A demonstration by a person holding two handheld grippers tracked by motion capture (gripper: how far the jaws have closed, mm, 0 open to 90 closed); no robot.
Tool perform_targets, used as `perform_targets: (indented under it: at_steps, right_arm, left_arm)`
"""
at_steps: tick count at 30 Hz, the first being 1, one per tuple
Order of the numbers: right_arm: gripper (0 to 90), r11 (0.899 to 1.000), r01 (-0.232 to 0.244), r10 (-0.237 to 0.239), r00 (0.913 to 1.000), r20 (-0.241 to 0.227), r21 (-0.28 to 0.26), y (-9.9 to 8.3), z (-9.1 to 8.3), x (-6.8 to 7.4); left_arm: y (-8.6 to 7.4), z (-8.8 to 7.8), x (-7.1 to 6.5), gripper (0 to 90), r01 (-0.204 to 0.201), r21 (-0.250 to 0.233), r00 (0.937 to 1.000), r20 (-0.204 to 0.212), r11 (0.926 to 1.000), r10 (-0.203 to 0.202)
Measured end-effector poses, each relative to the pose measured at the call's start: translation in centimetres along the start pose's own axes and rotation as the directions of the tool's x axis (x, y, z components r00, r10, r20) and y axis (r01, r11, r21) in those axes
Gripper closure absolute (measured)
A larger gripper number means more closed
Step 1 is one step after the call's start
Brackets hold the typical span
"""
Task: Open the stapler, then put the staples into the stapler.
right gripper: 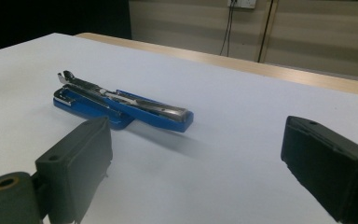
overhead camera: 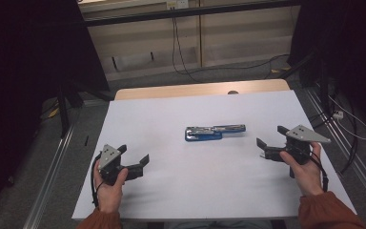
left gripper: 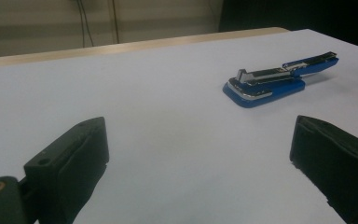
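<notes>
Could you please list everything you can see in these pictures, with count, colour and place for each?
stapler: one, blue with silver metal parts, swung open, lying flat near the middle of the table, between the two grippers.
table: one, white top with a light wooden strip along the far edge.
cables: several, black, hanging down the beige wall and trailing over the grey floor beyond the table.
left gripper: one, black with a grey plate, at the table's near left, jaws apart, holding nothing.
right gripper: one, black with a grey plate, at the table's near right, jaws apart, holding nothing.
sleeves: two, rust orange, at the bottom edge.
</notes>
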State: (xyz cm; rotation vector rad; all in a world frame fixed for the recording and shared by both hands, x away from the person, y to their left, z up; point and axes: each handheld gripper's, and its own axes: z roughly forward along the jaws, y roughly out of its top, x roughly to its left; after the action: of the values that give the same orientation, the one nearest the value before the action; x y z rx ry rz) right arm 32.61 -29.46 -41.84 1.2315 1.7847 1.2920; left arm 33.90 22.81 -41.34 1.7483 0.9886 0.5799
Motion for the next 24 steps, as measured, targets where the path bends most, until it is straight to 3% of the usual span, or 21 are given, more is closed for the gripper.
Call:
perform_targets:
  at_steps: [4,6,11,18,24]
  right_arm:
    - [8.3,1.0,-0.006,0.006,1.0,0.004,0.013,-0.44,-0.67,-0.38]
    - [8.3,1.0,-0.007,0.007,1.0,0.003,0.02,-0.64,-0.79,-0.46]
    - [8.7,0.999,-0.01,0.01,0.9998,-0.015,0.032,-0.77,-0.74,-0.53]
    - [10.8,0.996,-0.021,0.028,0.9958,-0.087,0.083,-0.54,-0.34,-0.61]
    - [7.4,0.994,-0.002,0.013,0.9947,-0.102,0.112,-0.45,0.12,-0.3]
  left_arm:
    - [-0.35,-0.44,-0.34,4.6,-0.004,0.013,0.9998,0.017,0.9999,0.004]
    - [-0.33,-0.55,-0.56,4.6,-0.026,0.018,0.9995,0.017,0.9995,0.026]
    - [-0.21,-0.31,-0.62,4.6,-0.019,0.02,0.9995,0.024,0.9996,0.019]
    - [-0.24,-0.31,-0.46,4.6,-0.01,0.019,0.9996,0.025,0.9998,0.01]
    - [-0.35,-0.27,-0.37,4.6,-0.018,0.023,0.9994,0.031,0.9996,0.017]
